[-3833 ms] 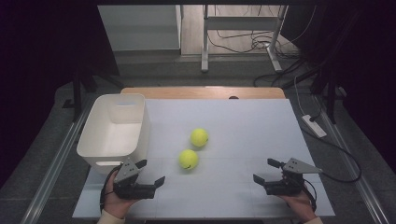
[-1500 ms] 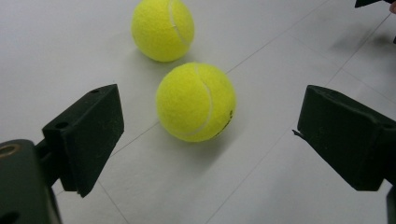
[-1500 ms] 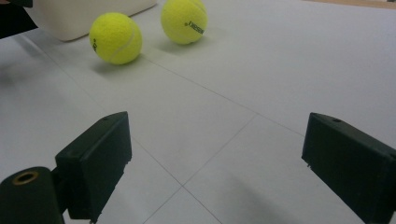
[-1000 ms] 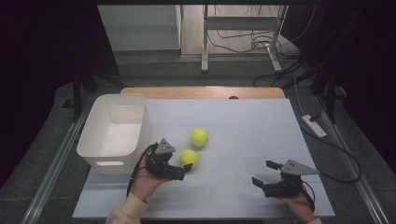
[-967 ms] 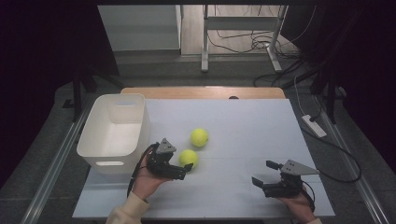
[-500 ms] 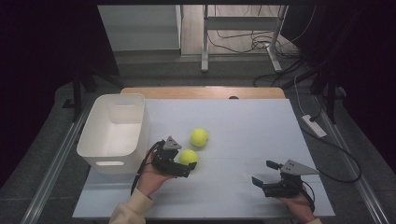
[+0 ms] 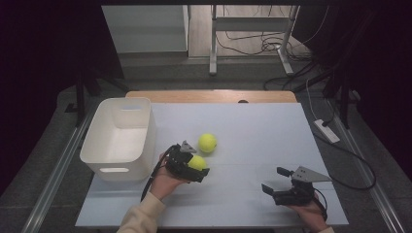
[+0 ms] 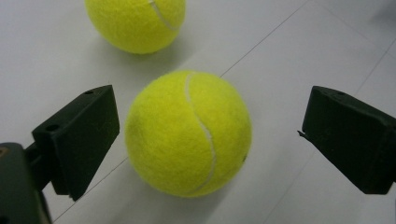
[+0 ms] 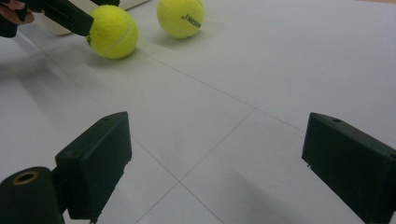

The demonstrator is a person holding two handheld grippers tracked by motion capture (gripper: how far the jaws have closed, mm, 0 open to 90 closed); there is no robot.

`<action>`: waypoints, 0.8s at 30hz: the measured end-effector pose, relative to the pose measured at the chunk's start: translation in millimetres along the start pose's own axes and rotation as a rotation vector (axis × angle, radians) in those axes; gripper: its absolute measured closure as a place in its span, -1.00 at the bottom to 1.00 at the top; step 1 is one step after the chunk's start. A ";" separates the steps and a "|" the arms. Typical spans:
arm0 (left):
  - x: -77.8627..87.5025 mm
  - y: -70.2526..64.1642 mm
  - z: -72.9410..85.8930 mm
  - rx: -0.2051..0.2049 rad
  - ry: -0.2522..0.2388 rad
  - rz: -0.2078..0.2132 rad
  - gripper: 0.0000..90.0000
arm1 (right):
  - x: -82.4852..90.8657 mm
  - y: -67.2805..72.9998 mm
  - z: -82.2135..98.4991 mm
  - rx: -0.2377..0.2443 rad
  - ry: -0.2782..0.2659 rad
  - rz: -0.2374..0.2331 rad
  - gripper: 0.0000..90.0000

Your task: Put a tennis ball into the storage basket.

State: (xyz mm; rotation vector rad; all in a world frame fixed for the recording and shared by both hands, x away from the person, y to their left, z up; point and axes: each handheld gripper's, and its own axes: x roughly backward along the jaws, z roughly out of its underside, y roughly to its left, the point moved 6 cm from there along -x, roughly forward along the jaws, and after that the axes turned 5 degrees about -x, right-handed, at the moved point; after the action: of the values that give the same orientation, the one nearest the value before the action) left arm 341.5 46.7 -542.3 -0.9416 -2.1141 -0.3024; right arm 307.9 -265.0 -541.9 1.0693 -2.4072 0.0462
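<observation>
A white bin (image 7: 119,138) with a slot handle in its near wall stands at the left side of the bench (image 7: 272,126). What shows of its inside is bare white, with nothing lying in it.

Just to the right of the bin, the left tongs (image 7: 192,166) lie low over the bench with the nearer tennis ball (image 7: 197,162) between their jaws. In the left gripper view that ball (image 8: 188,133) sits on the white surface in the middle of the gap; the jaws stand wide, having just been opening, and daylight shows between each black pad and the felt, so nothing is gripped. The ball's curved white seam faces the camera.

The second tennis ball (image 7: 207,142) rests on the bench just beyond the first, close to it but apart, and it shows at the top of the left gripper view (image 8: 135,21).

The right tongs (image 7: 273,183) hover near the front right of the bench, well apart from both balls. Their jaws are spread wide over bare bench, holding and touching nothing. In the right gripper view both balls lie far off at upper left, with the left tongs at the nearer one (image 9: 113,31).
</observation>
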 end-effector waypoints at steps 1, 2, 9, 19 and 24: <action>-0.9 0.5 0.1 0.000 0.003 -0.001 -0.88 | 0.0 0.0 0.0 0.000 0.000 0.000 -0.82; -1.6 1.0 0.3 0.001 0.006 -0.002 -0.88 | -0.1 0.1 0.0 -0.001 0.000 -0.001 -0.82; -7.5 2.3 1.2 0.003 0.024 0.002 -0.88 | -0.1 0.2 0.1 0.001 0.001 0.000 -0.82; -12.7 5.6 4.5 0.022 0.045 -0.007 -0.83 | 0.1 0.0 0.1 0.002 0.001 0.001 -0.82; -13.3 7.6 7.9 0.018 0.063 -0.026 -0.45 | 0.3 0.3 0.2 0.002 0.001 0.000 -0.82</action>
State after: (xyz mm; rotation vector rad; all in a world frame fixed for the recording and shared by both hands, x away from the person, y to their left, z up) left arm 347.9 48.9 -558.1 -0.8836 -2.0696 -0.3212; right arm 307.5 -265.1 -541.9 1.0698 -2.4072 0.0497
